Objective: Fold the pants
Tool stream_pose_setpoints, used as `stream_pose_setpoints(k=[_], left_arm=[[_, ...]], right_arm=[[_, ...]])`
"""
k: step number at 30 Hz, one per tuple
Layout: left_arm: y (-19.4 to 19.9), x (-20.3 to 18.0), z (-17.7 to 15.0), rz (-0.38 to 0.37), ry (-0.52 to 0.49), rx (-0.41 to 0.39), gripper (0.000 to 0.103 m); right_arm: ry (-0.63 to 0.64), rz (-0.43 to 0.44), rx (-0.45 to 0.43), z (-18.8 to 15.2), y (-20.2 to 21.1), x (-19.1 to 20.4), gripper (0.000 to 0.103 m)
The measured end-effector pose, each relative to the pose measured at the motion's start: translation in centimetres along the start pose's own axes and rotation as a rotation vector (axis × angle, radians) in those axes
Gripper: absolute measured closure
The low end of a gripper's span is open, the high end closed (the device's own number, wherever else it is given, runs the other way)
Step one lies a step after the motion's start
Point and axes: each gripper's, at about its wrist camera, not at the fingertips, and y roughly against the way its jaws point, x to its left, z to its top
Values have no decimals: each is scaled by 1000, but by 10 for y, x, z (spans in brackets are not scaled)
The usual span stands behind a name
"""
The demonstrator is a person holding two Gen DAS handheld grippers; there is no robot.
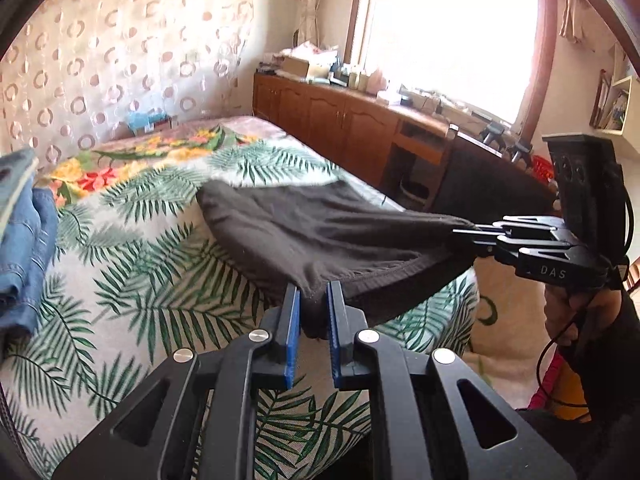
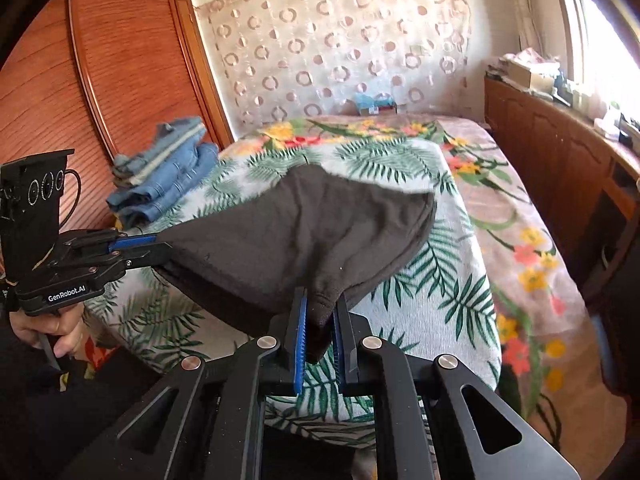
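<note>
Two hand-held grippers: the near hem of the pants is pinched at two corners.
Left hand-held gripper (image 1: 313, 292): closed tight on a bunched corner of dark cloth, which is seen squeezed between the blue pads (image 1: 293, 316).
Right hand-held gripper (image 2: 322, 300): likewise clamped on the other corner.
Pants (image 1: 312, 228): dark brown-black knit with a stitched hem, held taut and lifted at the near edge, the far end draped on the bed (image 1: 132, 248).
Bed cover: palm-leaf print.
Denim pile (image 2: 168, 172): folded at the bed's left side, apart from the pants.
</note>
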Motion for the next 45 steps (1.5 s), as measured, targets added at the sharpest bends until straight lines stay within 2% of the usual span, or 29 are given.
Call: stream_pose_setpoints(k=[7,12,18,32,39,45], left_arm=[[22,-1,17,2,-12,-62,90],[19,0,22,14,-22,-65,90],[-14,12,29,36,-14,-16,90],[-77,35,74,93,-18,46,90],[-117,61,98,125,35,87,90],[-145,72,99,132,69,147,90]], right_arm=[[25,14,-71,7,22,5,92],[37,12,-93,6,24,4,92],[14,-7,-62,9,-7,-10,93],[-19,-79,-9,53,-72,-32,93],[-55,-95,8,71,-103,-42,93],[-63,-118,50,74,-121,-43,91]])
